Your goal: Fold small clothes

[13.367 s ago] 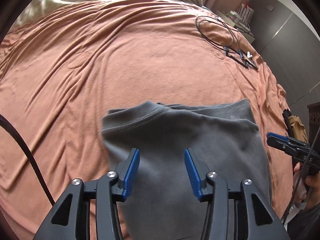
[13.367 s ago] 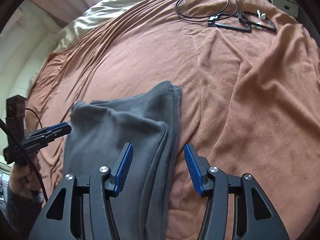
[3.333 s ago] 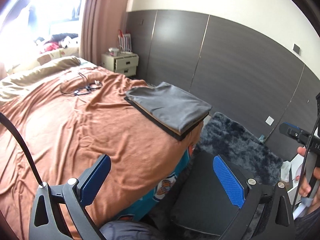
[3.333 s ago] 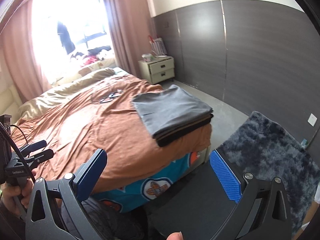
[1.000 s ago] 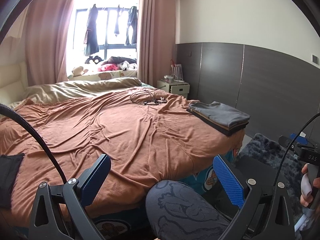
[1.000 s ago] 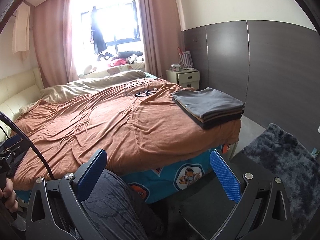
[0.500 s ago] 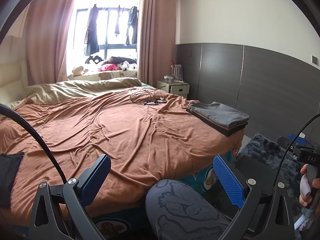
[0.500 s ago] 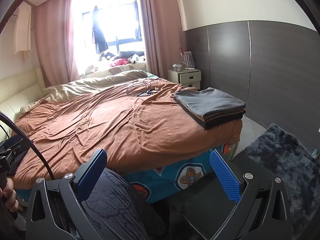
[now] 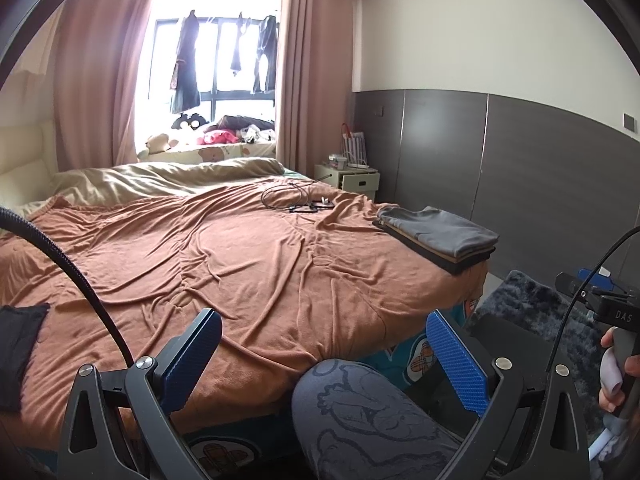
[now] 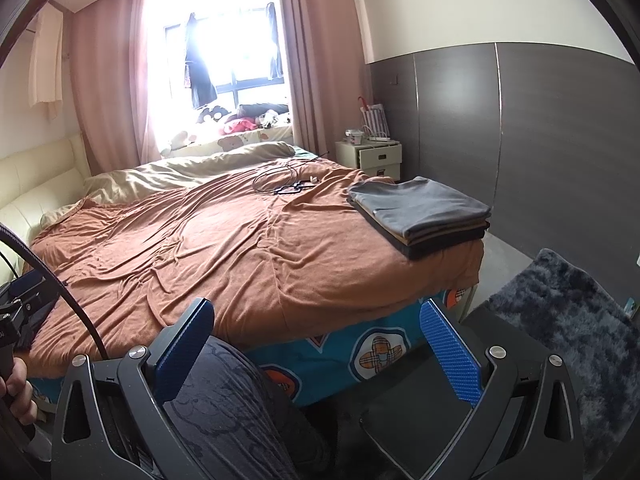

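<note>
A stack of folded clothes [image 9: 438, 236] [image 10: 420, 210], grey on top with tan and black under it, rests on the near right corner of the bed. A dark garment [image 9: 18, 354] lies at the bed's left edge in the left wrist view. My left gripper [image 9: 324, 342] is open wide, held back from the bed above a person's knee [image 9: 368, 412], with nothing between its fingers. My right gripper [image 10: 316, 330] is also open and empty, off the foot of the bed, over the same leg [image 10: 232, 408].
The bed carries an orange-brown blanket [image 9: 240, 264] [image 10: 224, 240] with a coiled black cable [image 9: 296, 200] [image 10: 280, 182] near its far side. A dark shaggy rug [image 10: 568, 320] lies on the floor at right. A nightstand [image 10: 370, 156] stands by the grey panelled wall.
Over the last second both views have held nearly still. Earlier the grippers were low over the grey garment on the bed; since then they drew back and the grey garment lies on the stack.
</note>
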`<state>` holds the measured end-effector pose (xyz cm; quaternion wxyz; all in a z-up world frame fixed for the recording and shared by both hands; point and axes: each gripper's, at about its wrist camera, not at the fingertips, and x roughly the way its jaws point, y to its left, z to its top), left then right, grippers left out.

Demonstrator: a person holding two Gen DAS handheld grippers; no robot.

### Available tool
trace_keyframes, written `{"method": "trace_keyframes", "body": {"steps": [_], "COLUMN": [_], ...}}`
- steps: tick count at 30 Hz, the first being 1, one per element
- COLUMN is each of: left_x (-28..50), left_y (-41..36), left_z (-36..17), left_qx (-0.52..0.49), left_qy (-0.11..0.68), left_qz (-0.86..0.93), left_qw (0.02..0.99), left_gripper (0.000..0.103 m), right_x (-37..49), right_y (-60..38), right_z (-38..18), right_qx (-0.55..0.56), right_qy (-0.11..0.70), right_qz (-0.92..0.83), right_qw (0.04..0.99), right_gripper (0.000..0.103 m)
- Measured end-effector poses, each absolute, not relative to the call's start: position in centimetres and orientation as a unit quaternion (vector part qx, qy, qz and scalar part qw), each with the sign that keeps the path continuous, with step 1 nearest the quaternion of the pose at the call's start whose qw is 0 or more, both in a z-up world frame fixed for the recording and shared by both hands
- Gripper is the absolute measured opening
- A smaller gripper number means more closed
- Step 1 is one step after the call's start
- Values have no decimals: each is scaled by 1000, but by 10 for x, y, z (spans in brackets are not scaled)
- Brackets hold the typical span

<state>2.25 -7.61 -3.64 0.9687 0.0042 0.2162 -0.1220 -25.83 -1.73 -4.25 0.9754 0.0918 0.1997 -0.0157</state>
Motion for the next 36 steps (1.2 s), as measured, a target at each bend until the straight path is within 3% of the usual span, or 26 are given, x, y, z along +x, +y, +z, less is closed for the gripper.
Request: {"method": "trace_keyframes", "body": {"steps": [36], "left_x": [15], "left_y": [-69], "left_z": [-36], "left_qx": [-5], "left_qy": [216], "left_qz": [-116], "left_qw": [969], "left_gripper": [103], "right_x": [-259], "right_y": [-17], "right_z": [-43], "right_qx": [97], "right_qy": [205], "right_qz": [-17], "right_qw": [974], "right_gripper": [103]}}
